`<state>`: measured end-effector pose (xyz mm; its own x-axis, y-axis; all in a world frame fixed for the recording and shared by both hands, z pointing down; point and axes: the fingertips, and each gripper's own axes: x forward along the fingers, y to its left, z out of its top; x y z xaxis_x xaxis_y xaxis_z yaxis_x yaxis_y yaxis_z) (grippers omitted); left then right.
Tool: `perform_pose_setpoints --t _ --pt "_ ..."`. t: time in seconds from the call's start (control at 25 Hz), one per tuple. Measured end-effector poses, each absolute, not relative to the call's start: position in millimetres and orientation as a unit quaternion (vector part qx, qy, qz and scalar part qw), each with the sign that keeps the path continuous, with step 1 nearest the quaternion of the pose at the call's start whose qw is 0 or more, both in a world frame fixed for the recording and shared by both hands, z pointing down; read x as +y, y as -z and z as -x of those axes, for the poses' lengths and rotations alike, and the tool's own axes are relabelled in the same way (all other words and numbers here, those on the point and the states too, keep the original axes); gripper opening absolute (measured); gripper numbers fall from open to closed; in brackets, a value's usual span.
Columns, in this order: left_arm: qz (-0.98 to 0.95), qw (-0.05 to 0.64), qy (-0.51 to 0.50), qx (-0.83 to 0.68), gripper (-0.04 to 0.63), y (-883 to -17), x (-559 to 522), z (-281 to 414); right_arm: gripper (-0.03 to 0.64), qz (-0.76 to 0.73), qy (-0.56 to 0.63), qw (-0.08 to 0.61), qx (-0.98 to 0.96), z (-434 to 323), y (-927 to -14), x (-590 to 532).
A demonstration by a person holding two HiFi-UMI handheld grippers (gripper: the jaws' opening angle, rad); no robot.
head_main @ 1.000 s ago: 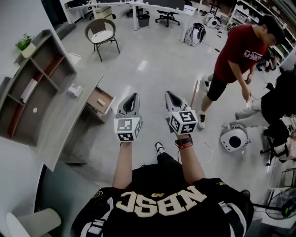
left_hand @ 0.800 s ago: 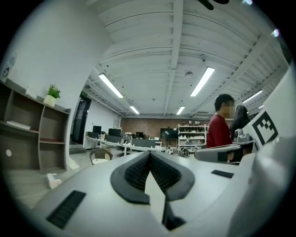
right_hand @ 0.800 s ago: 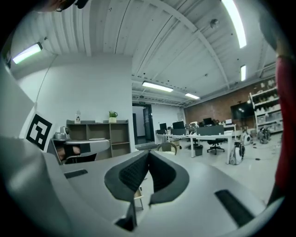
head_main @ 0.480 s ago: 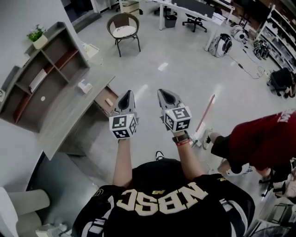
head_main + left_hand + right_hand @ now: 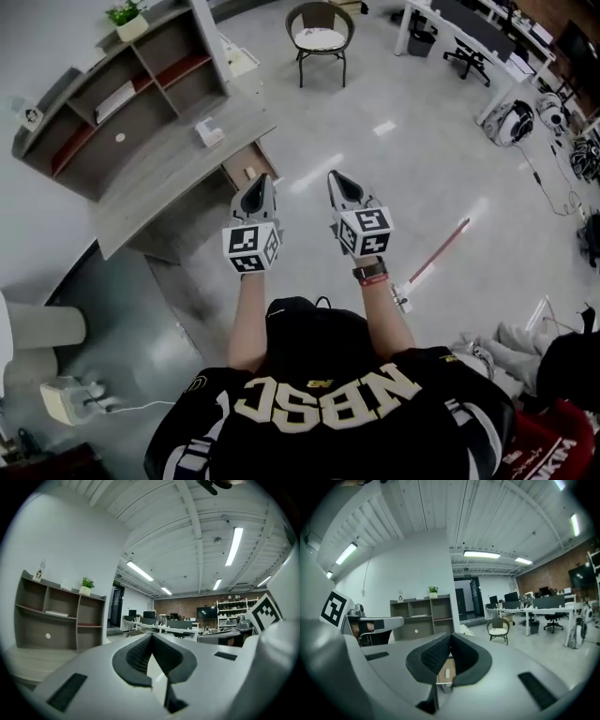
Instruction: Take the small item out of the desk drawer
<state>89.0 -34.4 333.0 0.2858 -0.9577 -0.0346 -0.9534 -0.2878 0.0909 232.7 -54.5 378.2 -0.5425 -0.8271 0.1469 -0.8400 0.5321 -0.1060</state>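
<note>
The grey desk (image 5: 159,183) stands at the upper left of the head view, its wooden drawer (image 5: 242,167) pulled open. A small pale item (image 5: 250,172) lies inside the drawer. My left gripper (image 5: 262,181) hovers in the air just right of the drawer, shut and empty. My right gripper (image 5: 337,178) is level with it further right, also shut with nothing held. In the right gripper view, the open drawer (image 5: 451,664) and the small white item (image 5: 446,673) show below the closed jaws of the right gripper (image 5: 450,636). The left gripper (image 5: 151,635) points over the desk toward the room.
A shelf unit (image 5: 112,94) with a potted plant (image 5: 125,16) backs the desk, and a white box (image 5: 208,133) sits on the desktop. A round chair (image 5: 321,39) stands beyond. A red-handled stick (image 5: 441,251) lies on the floor at the right. Someone's legs (image 5: 525,342) are at the lower right.
The person has turned toward the desk, so the desk and drawer swung from the left to ahead of the grippers. The red-shirted person slid out of view. Both grippers stayed shut.
</note>
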Motion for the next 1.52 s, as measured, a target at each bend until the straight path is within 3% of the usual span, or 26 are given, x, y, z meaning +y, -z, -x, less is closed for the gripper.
perform_pose_setpoints --t 0.48,1.04,1.52 --pt "-0.737 0.033 0.032 -0.674 0.012 -344.4 -37.4 19.2 0.008 -0.357 -0.098 0.061 -0.927 -92.9 -395.0 -77.5" --pt "-0.719 0.032 0.064 -0.691 0.012 -357.5 -111.2 139.4 0.008 -0.334 -0.079 0.085 -0.935 27.3 -411.4 -155.2" --pt "-0.714 0.139 0.023 -0.686 0.014 -455.7 -172.9 155.4 0.008 -0.294 -0.121 0.187 -0.929 54.5 -500.6 -196.6"
